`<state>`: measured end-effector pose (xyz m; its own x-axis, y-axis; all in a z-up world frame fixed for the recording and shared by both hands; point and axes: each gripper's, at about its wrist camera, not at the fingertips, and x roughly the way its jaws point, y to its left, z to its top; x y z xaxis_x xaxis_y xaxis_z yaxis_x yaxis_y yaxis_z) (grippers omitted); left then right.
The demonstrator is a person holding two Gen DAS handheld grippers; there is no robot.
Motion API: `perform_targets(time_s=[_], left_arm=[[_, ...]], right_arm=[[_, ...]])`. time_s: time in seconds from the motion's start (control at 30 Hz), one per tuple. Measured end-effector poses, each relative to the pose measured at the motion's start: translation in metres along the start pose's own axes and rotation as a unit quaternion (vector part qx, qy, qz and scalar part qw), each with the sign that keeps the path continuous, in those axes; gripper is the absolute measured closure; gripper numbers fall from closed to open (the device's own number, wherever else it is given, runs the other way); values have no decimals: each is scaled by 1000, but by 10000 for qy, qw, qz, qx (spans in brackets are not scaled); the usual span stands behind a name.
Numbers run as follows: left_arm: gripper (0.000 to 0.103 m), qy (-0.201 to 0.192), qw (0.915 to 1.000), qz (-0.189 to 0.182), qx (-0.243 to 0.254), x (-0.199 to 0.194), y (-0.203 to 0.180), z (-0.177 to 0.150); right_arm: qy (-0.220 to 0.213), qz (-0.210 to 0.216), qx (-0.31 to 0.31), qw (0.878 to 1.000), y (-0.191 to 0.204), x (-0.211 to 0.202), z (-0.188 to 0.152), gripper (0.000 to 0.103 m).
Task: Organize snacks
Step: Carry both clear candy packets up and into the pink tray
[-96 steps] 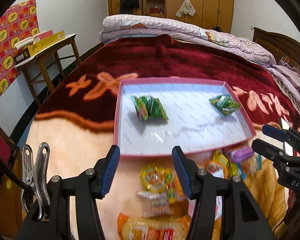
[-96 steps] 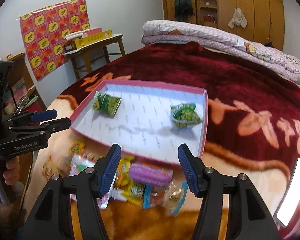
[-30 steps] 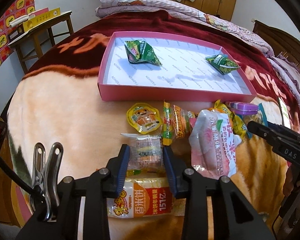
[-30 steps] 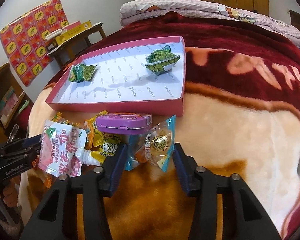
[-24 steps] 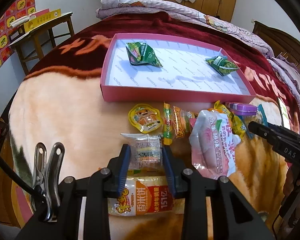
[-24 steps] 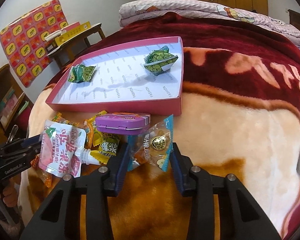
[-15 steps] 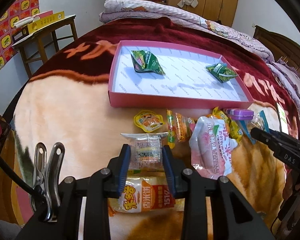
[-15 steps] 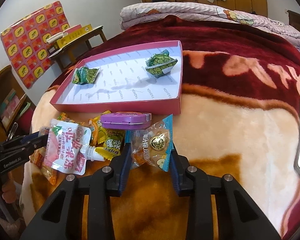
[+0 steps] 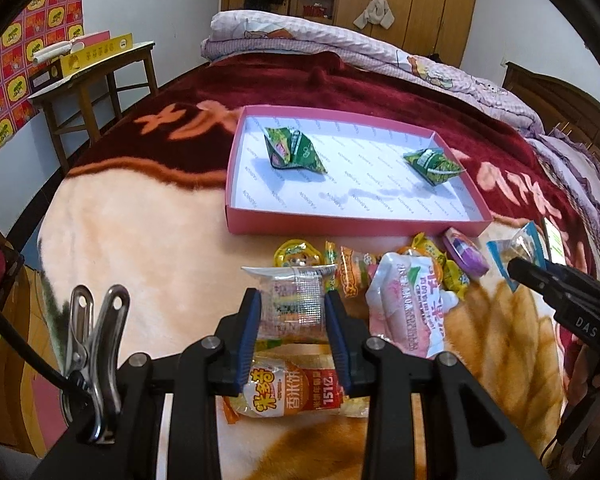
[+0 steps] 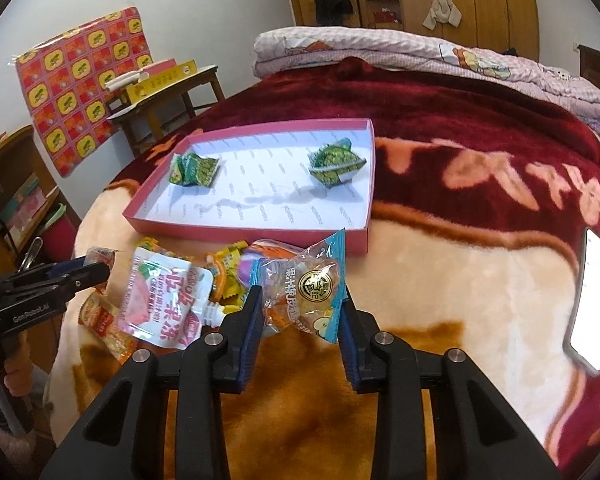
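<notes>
My left gripper (image 9: 293, 316) pinches a clear crinkled snack packet (image 9: 292, 300); my right gripper (image 10: 300, 316) has just closed on a blue-edged transparent pastry wrapper (image 10: 306, 288). Both packets appear lifted off the plush blanket (image 10: 440, 280). Two green foil packets (image 9: 294, 150) lie in the pink cardboard tray (image 9: 340, 226); roughly seven snacks remain outside.

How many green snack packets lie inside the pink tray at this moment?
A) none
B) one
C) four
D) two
D: the left wrist view shows one green packet near the tray's left end and a second green packet near its right end, and nothing else inside the pink tray.
</notes>
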<state>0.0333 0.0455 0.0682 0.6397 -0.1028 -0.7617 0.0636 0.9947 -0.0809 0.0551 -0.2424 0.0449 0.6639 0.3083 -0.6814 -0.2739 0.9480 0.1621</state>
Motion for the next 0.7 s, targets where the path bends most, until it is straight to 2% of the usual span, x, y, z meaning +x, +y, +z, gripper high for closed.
perform_targets(time_s=[0.7], left_arm=[[69, -298, 9991, 153, 252, -3, -5, 36]], right_arm=[[-83, -7, -148, 9999, 5, -1, 19, 68]])
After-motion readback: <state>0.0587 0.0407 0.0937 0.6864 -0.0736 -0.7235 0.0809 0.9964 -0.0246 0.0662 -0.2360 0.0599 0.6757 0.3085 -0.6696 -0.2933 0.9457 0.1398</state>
